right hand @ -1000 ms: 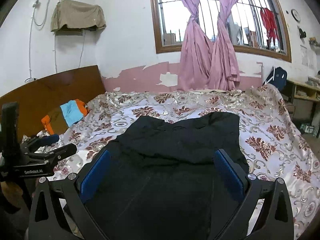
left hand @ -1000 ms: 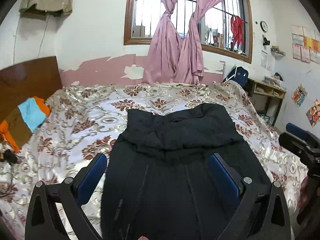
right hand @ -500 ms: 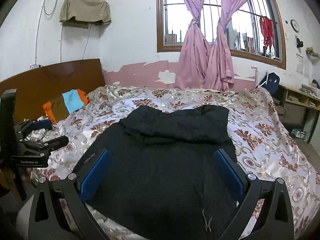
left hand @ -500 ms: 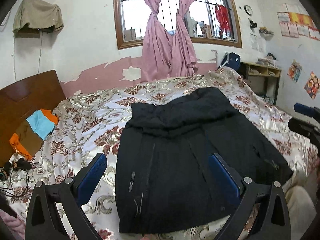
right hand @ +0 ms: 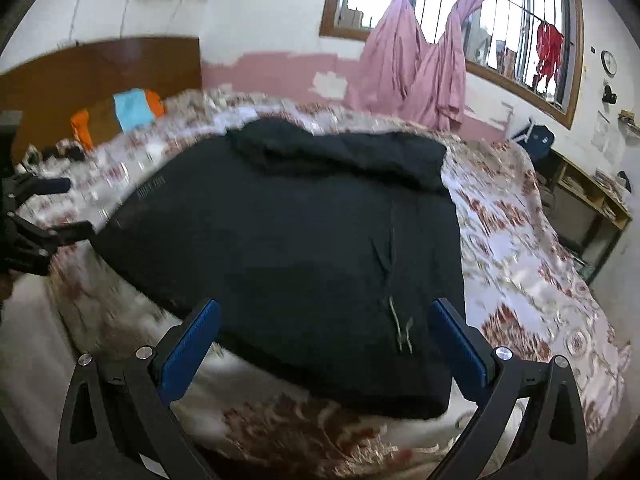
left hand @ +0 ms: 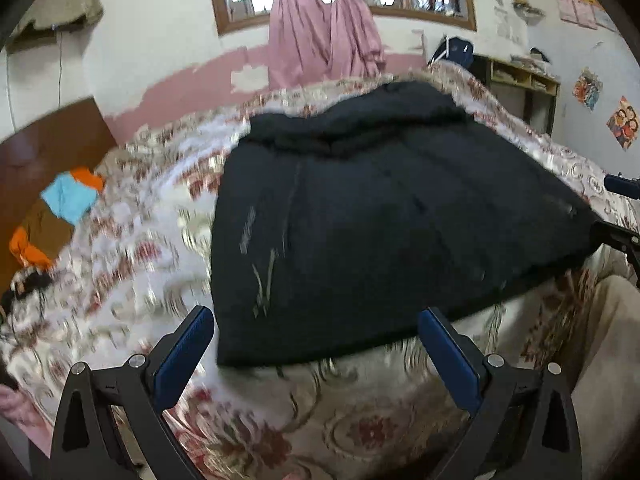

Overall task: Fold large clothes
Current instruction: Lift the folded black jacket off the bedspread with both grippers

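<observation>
A large black garment (left hand: 380, 216) lies flat on the bed, its top part folded down at the far end and its hem at the near edge; it also fills the right wrist view (right hand: 304, 248). My left gripper (left hand: 316, 344) is open, hovering just short of the hem's left corner. My right gripper (right hand: 324, 340) is open too, above the hem's right part. Nothing sits between either pair of blue pads. The right gripper shows at the left view's right edge (left hand: 620, 216), and the left gripper at the right view's left edge (right hand: 36, 216).
The bed carries a floral cover (left hand: 132, 248) (right hand: 520, 240). A folded orange, brown and light blue cloth pile (left hand: 56, 216) lies by the wooden headboard (right hand: 100, 76). Pink curtains (right hand: 420, 76) hang at the window. A shelf unit (left hand: 520, 80) stands beyond the bed's right side.
Both grippers have pulled back and risen from over the garment to its near hem. The whole hem edge now shows. Both stayed open; the view is blurred by motion.
</observation>
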The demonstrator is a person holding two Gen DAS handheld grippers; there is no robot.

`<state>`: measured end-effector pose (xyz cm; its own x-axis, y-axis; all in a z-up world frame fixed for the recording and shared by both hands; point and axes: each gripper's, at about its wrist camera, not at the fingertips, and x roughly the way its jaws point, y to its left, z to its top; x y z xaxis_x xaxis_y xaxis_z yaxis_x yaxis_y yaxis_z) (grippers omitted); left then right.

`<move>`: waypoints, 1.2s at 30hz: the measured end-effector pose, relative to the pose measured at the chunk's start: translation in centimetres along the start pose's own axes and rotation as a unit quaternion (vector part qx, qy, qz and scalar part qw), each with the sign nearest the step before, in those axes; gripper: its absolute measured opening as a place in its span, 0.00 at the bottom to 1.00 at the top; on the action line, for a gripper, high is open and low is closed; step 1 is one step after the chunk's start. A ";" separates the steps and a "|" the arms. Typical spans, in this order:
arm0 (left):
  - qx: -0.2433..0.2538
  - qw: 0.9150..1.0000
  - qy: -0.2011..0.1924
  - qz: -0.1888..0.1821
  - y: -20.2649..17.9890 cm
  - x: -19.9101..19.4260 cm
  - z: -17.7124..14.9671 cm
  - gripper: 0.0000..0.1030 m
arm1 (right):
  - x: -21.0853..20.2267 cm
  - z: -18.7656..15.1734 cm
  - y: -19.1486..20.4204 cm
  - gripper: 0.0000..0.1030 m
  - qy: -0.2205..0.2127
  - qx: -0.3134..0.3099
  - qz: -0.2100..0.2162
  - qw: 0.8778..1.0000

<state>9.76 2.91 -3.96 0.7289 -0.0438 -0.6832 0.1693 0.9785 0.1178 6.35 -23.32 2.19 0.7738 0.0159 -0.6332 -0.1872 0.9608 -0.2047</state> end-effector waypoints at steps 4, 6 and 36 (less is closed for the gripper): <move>0.003 1.000 0.030 0.007 -0.5 1.4 -1.5 1.00 | 0.9 -0.9 -0.8 0.98 0.031 0.018 0.002 0.999; 0.020 0.999 0.042 0.006 -1.2 2.0 -2.2 1.00 | 1.5 -1.2 -0.7 0.98 0.047 0.011 -0.001 0.999; 0.040 0.996 0.060 0.058 -2.4 6.4 -3.7 1.00 | 7.2 -1.4 5.2 0.98 0.080 -0.177 -0.196 0.961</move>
<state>11.55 1.02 -11.31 0.6625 0.0987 -0.7425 0.1442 0.9559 0.2557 10.09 -18.64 -4.42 0.7293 -0.3986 -0.5561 -0.1165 0.7286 -0.6750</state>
